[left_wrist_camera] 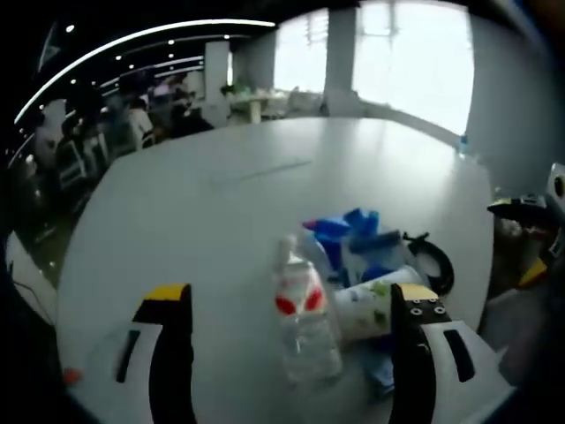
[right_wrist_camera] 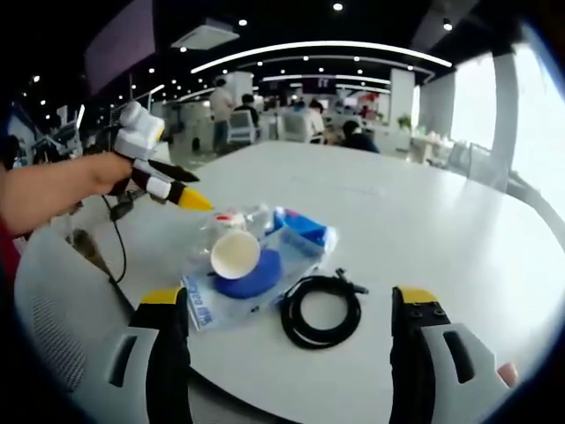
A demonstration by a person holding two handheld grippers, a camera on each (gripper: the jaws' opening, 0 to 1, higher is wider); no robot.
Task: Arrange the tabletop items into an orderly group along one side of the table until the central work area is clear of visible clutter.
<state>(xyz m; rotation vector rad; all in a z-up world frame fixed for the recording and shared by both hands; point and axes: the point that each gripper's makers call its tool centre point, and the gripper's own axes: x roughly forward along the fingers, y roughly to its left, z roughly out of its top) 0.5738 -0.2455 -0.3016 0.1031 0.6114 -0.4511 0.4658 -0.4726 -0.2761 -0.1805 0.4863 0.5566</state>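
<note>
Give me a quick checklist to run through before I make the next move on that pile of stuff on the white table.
1. Left gripper open: ok, jaws spread wide.
2. Right gripper open: ok, nothing between the jaws.
3. Clear plastic water bottle free to grasp: ok, it lies on its side between the left jaws.
4. White paper cup stable: not ok, tipped over, resting against the blue bowl.
5. Coiled black cable apart from the pile: ok, beside the clear plastic bag.
6. Round white table centre cleared: not ok, the items sit near one edge but jumbled together.

Black claw (right_wrist_camera: 287, 331), yellow tips, white housings, bare forearm (right_wrist_camera: 53, 190)
</note>
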